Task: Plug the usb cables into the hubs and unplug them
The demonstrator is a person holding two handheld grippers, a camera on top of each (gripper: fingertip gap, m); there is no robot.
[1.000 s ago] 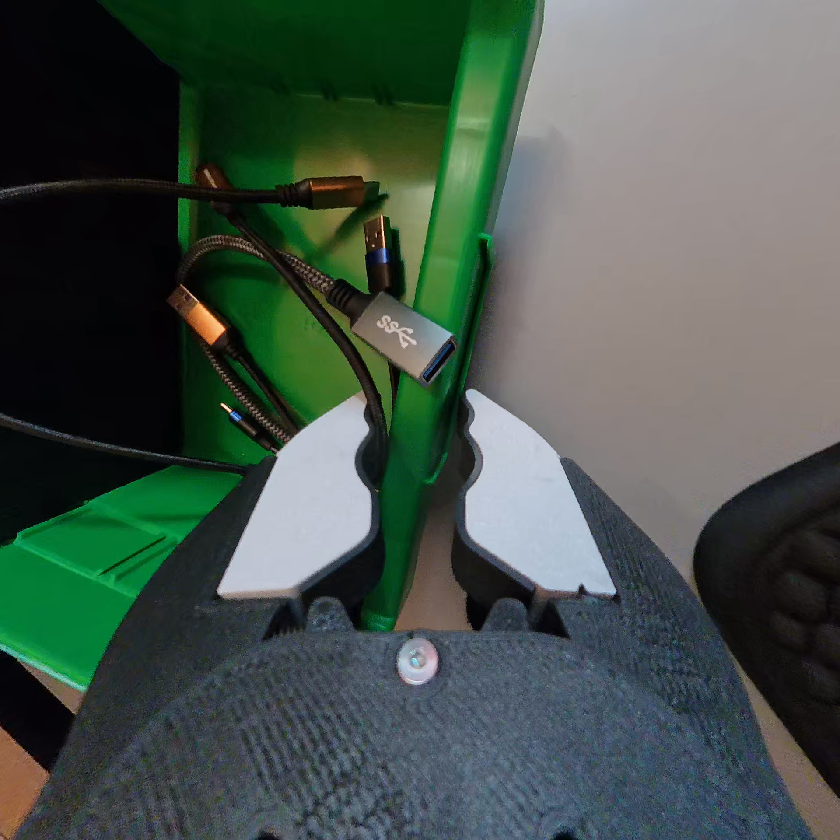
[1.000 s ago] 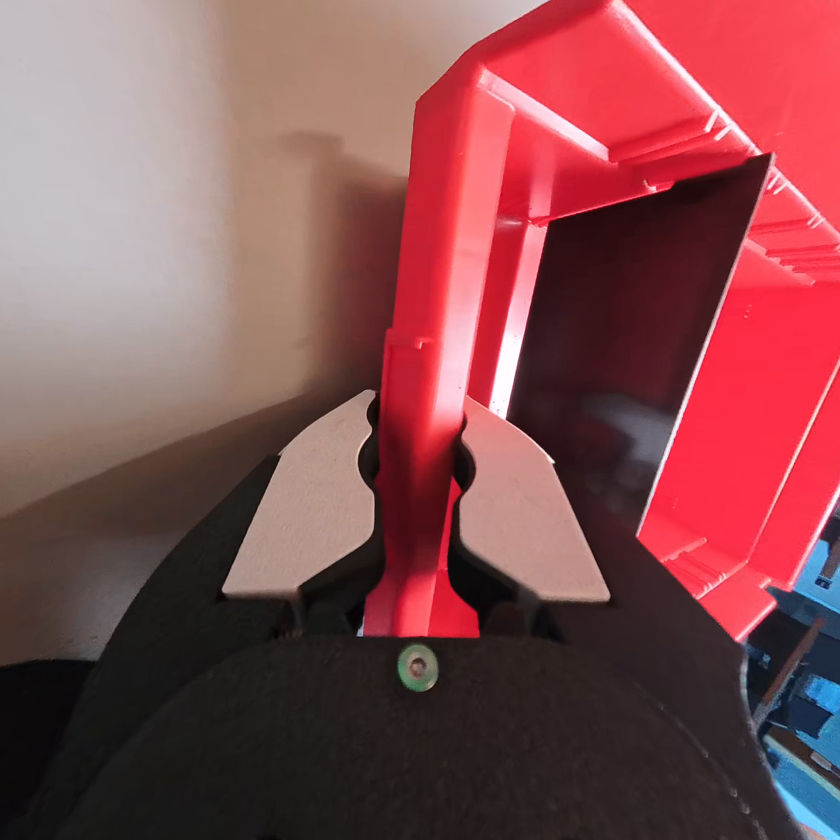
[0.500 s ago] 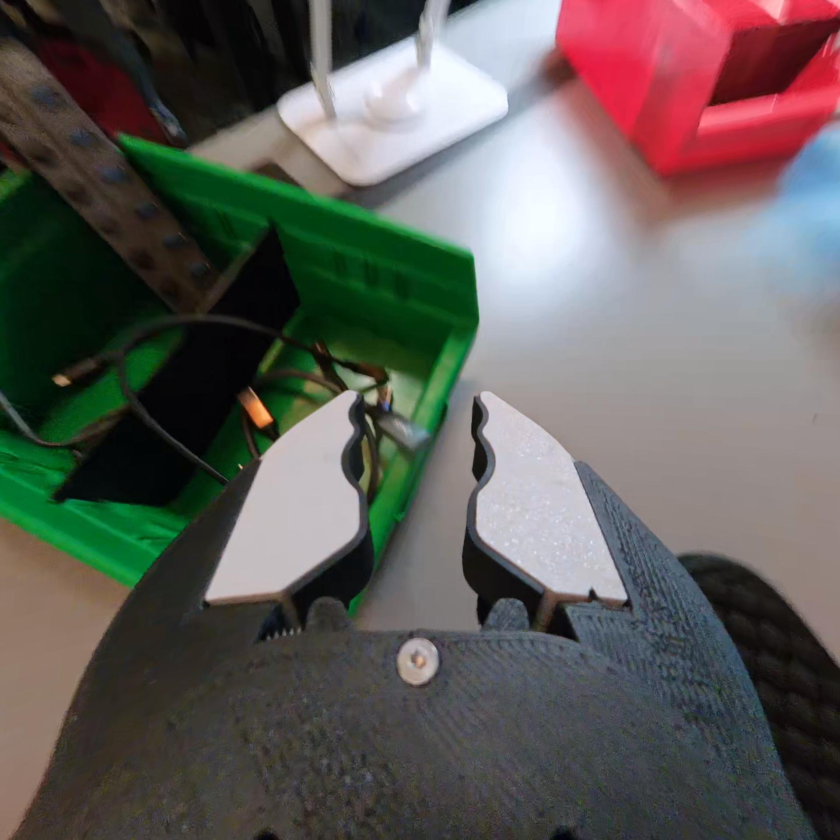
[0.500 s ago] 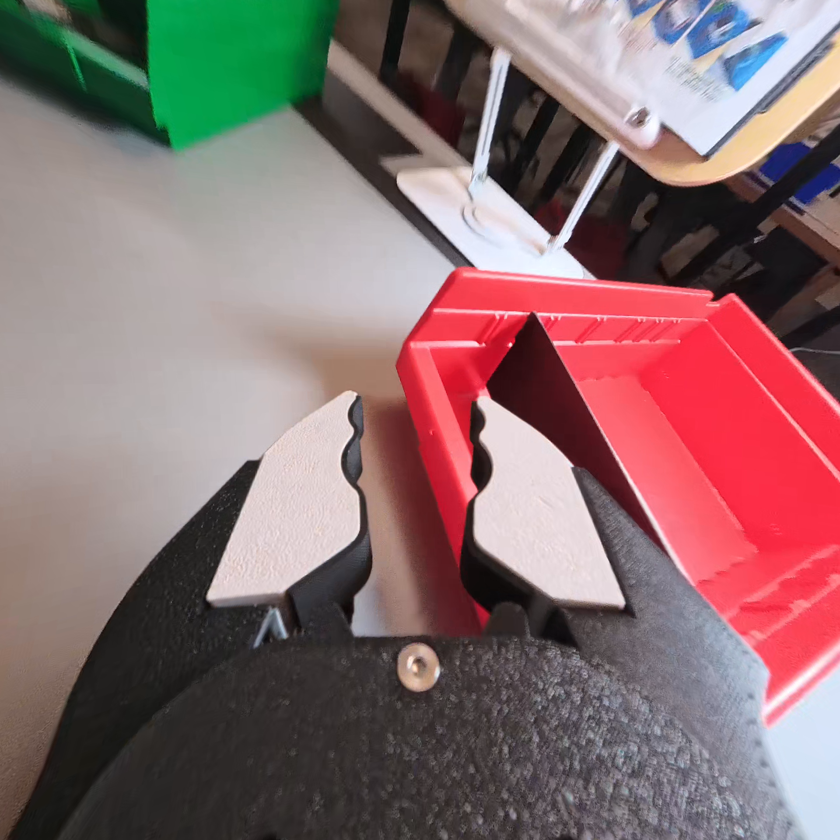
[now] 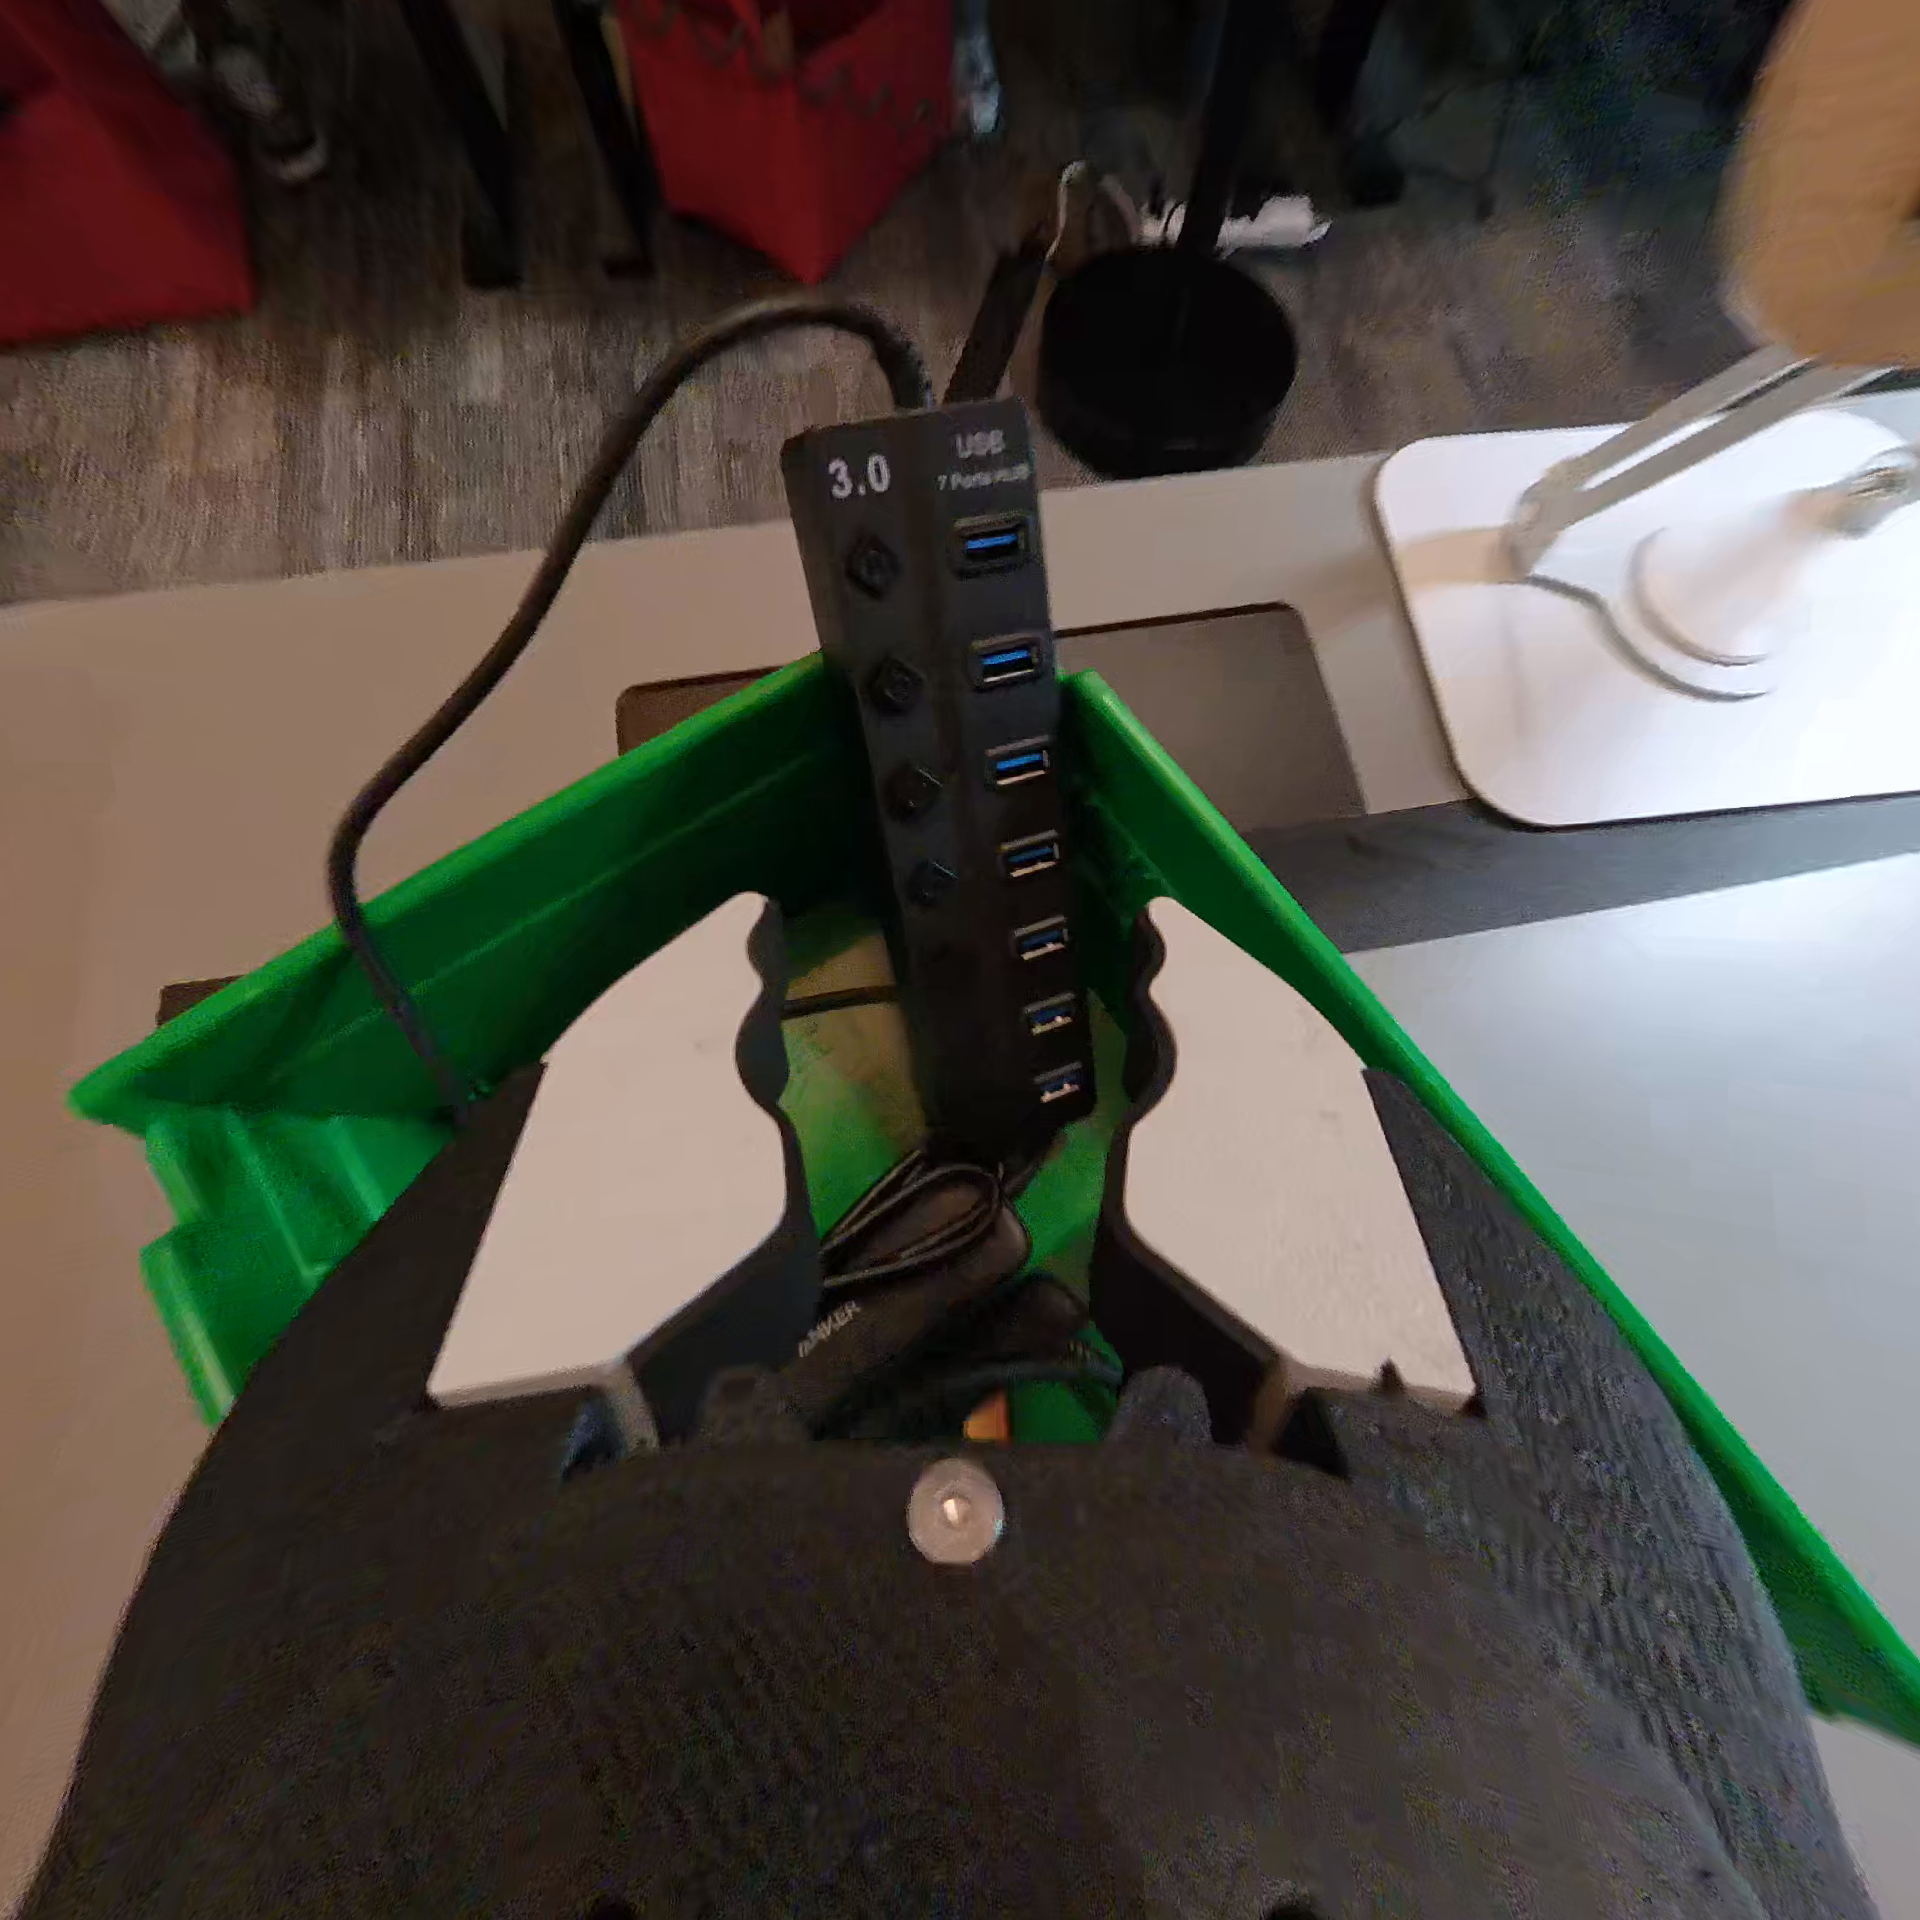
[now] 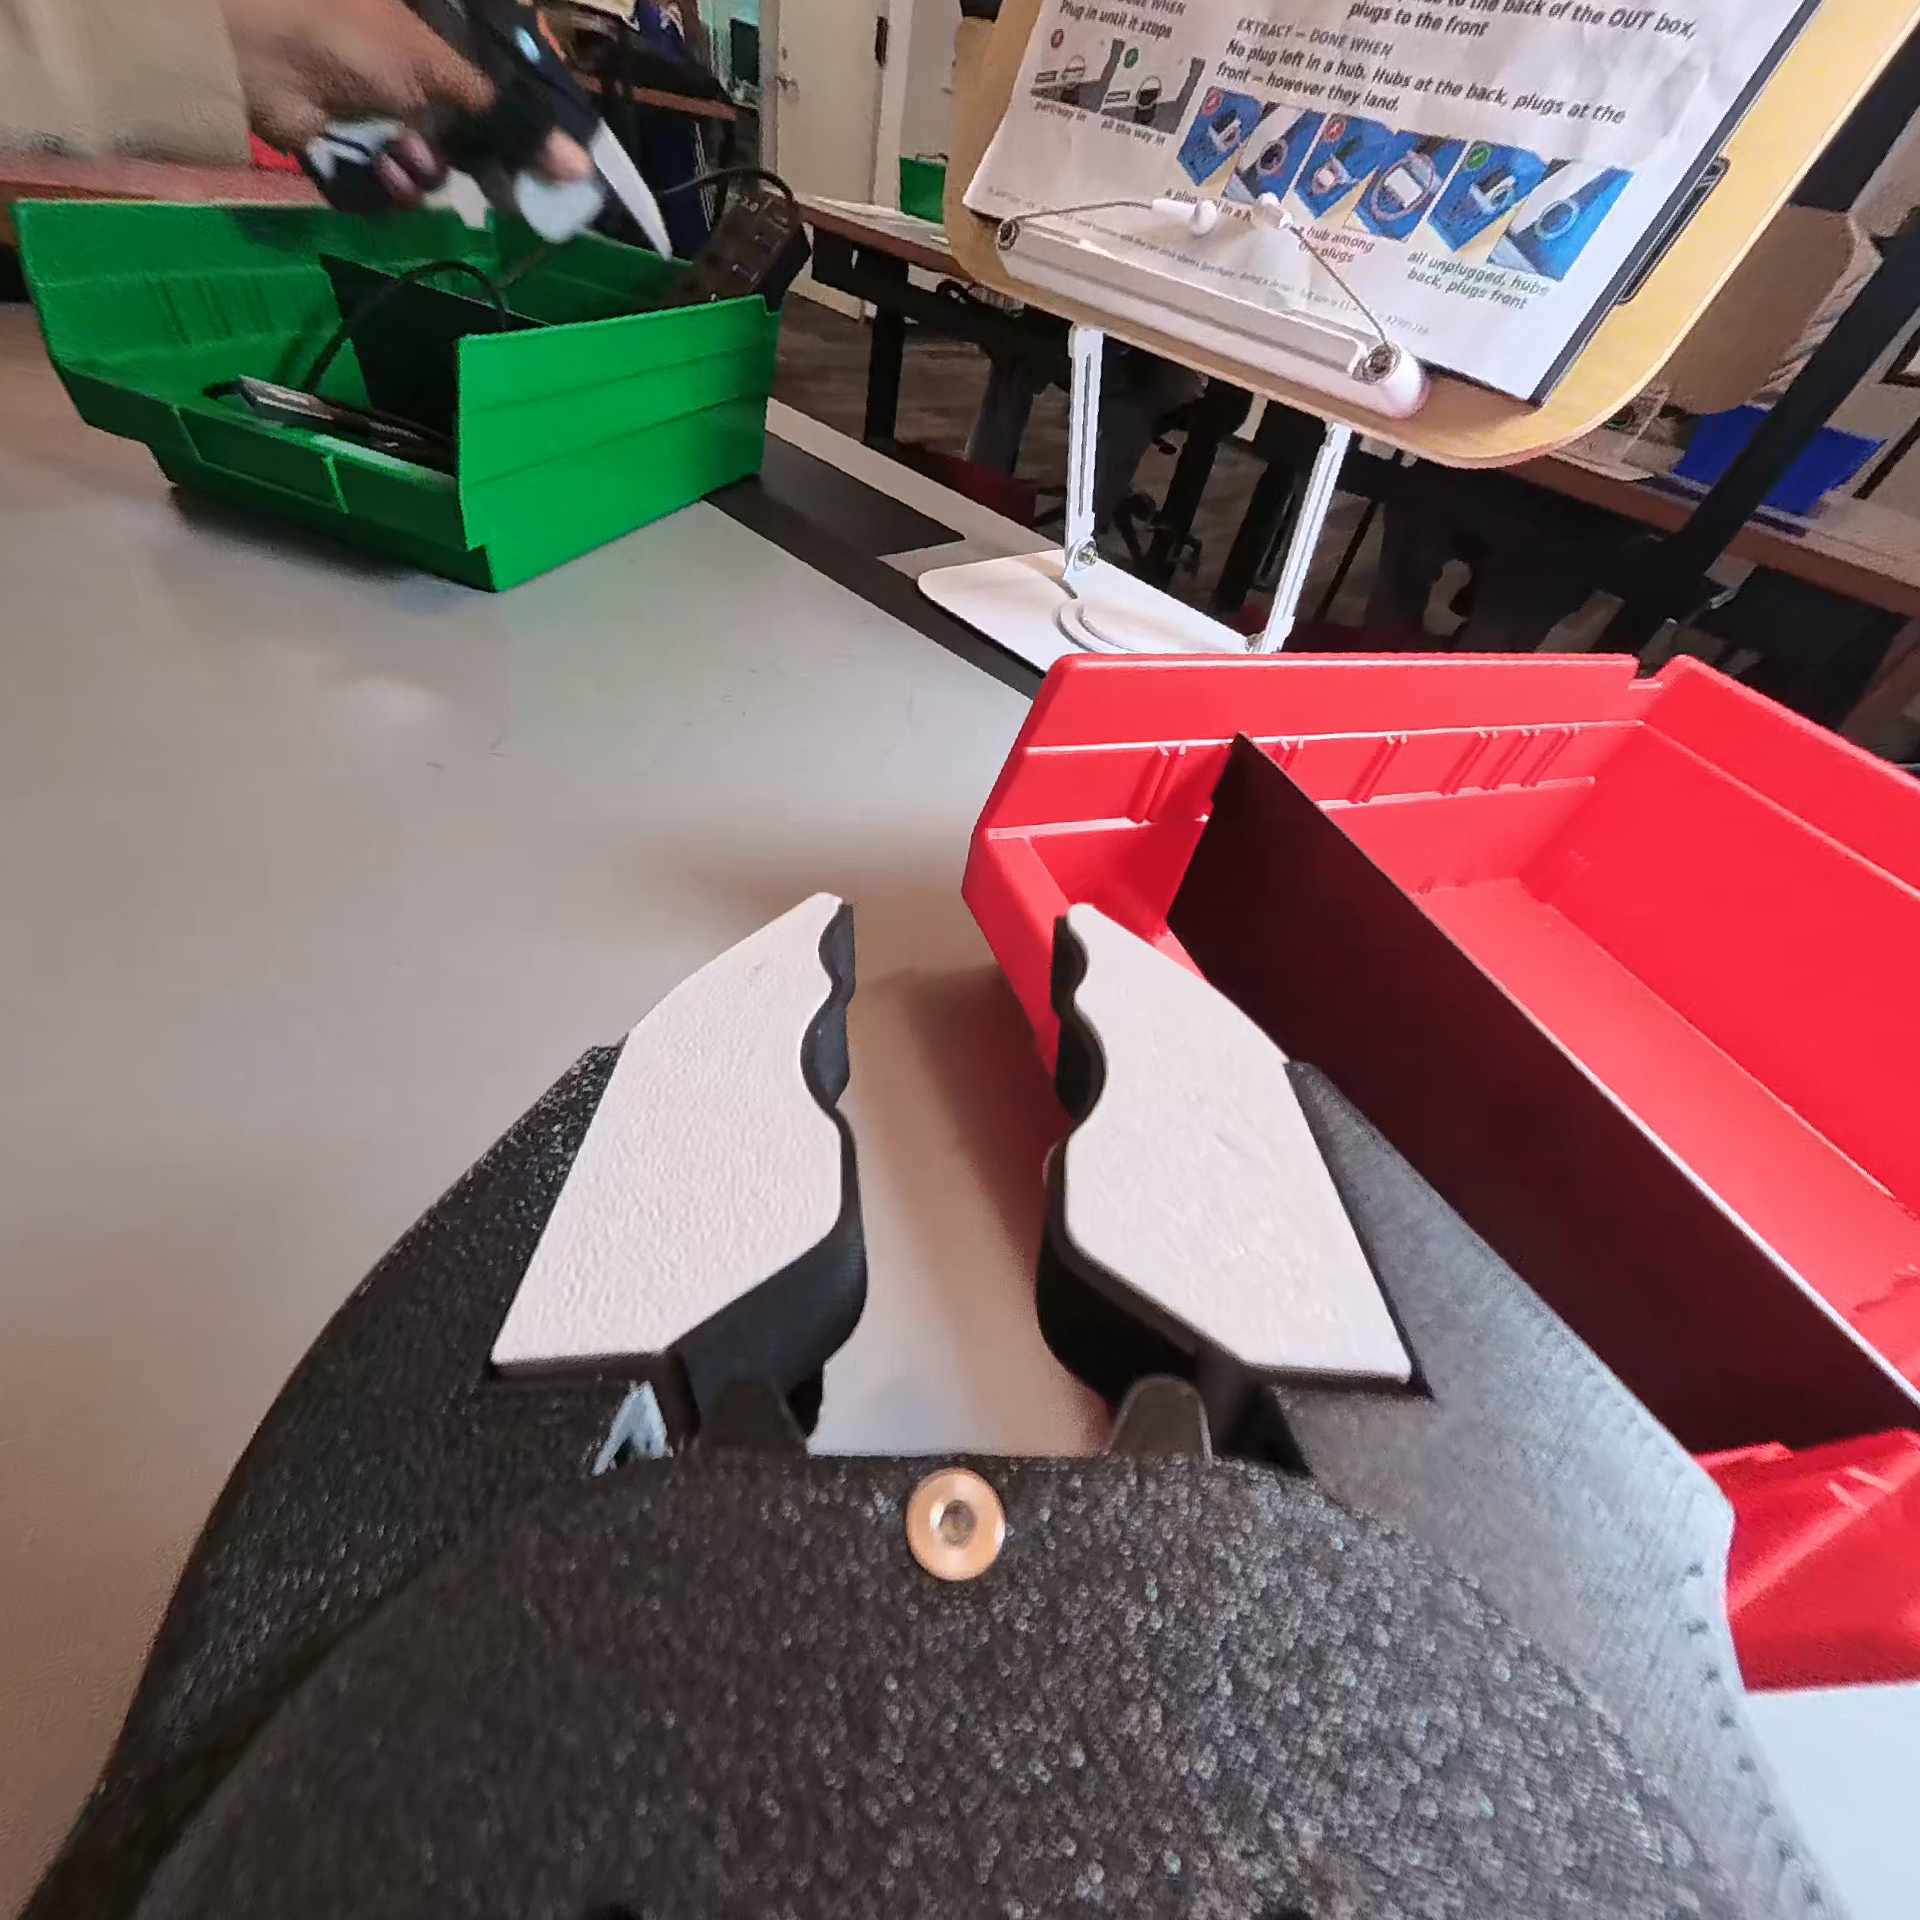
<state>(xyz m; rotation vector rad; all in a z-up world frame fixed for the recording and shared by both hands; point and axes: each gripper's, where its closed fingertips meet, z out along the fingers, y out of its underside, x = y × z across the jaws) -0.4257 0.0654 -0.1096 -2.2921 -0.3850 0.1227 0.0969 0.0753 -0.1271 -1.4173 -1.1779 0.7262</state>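
Note:
A black USB hub [image 5: 935, 727] with several blue ports stands on end in the far corner of the green bin [image 5: 582, 862]. Its black cable [image 5: 499, 665] loops off its top to the left. My left gripper [image 5: 956, 920] is open over the bin, its fingers on either side of the hub's lower end and apart from it. A second dark hub with coiled cables [image 5: 914, 1278] lies on the bin floor between the fingers. My right gripper [image 6: 954, 914] is open and empty over the grey table, beside the near left corner of the red bin [image 6: 1299, 696].
The red bin holds only a black divider [image 6: 1455, 1039]. A white stand base [image 5: 1662, 623] is on the table between the bins and carries an instruction sheet [image 6: 1351, 156]. In the right wrist view the green bin [image 6: 613, 416] sits far left, with a hand holding the left gripper [image 6: 561, 197] above it.
Both grippers let go of the bin walls they held a second ago. The left one swung over the green bin and opened wide around the hub. The right one drew back beside the red bin.

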